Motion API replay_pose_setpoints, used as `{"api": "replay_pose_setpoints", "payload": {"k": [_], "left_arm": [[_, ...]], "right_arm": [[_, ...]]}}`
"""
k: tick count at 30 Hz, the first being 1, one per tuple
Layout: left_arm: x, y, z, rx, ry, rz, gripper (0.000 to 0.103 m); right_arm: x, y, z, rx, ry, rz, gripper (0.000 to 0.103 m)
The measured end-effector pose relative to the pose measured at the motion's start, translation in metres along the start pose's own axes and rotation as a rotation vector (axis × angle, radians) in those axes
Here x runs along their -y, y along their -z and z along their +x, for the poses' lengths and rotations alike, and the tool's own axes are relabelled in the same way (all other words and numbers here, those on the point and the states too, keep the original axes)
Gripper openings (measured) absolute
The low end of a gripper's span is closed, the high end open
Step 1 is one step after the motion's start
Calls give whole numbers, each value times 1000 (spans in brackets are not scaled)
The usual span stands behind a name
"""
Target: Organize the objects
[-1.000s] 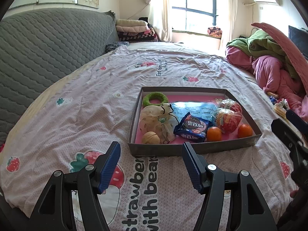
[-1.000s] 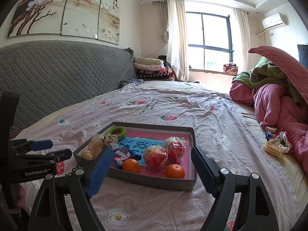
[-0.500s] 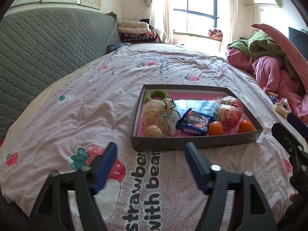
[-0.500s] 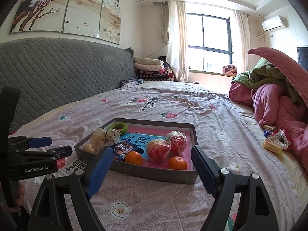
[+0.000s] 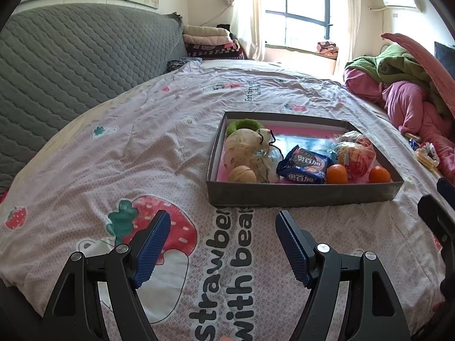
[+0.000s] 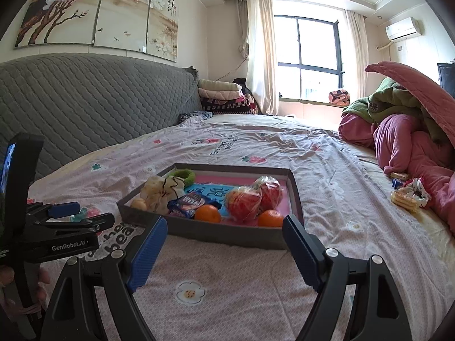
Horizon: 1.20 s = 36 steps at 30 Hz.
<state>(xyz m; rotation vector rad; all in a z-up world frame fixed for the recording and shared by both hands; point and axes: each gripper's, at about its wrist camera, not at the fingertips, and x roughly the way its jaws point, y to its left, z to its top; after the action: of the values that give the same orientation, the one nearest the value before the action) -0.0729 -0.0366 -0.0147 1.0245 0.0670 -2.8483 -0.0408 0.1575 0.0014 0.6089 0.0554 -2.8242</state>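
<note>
Left claw (image 5: 221, 244) gapes wide and empty, jaws just opened; right claw (image 6: 224, 251) likewise, the shallow grey cardboard tray (image 5: 298, 196) just ahead.

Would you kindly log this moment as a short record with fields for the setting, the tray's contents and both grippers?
setting: bed with strawberry-print sheet
tray: grey, pink inside, on the bed
contents: two oranges, cookie pack, wrapped apples, mesh pouch, walnut, green ring
left gripper: open, empty, jaws just widened, short of the tray
right gripper: open, empty, near the tray's front wall
</note>
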Motion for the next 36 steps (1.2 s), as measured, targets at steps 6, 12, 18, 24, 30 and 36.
{"api": "replay_pose_setpoints", "payload": {"k": [6, 12, 18, 24, 30, 36], "left_arm": [[0, 6, -1, 7, 13, 14, 77], [0, 17, 1, -17, 10, 30, 77], [0, 23, -1, -15, 13, 41, 77], [-4, 25, 3, -14, 20, 27, 77], [-3, 27, 6, -12, 26, 25, 77], [-1, 29, 9, -9, 38, 32, 77]], "right_arm": [[-8, 11, 3, -34, -3, -2, 83], [-11, 17, 3, -45, 4, 17, 83], [-9, 24, 4, -62, 22, 35, 83], [-5, 27, 5, -54, 32, 41, 83], [-2, 34, 12, -73, 35, 56, 83], [-1, 42, 20, -97, 50, 49, 83]]}}
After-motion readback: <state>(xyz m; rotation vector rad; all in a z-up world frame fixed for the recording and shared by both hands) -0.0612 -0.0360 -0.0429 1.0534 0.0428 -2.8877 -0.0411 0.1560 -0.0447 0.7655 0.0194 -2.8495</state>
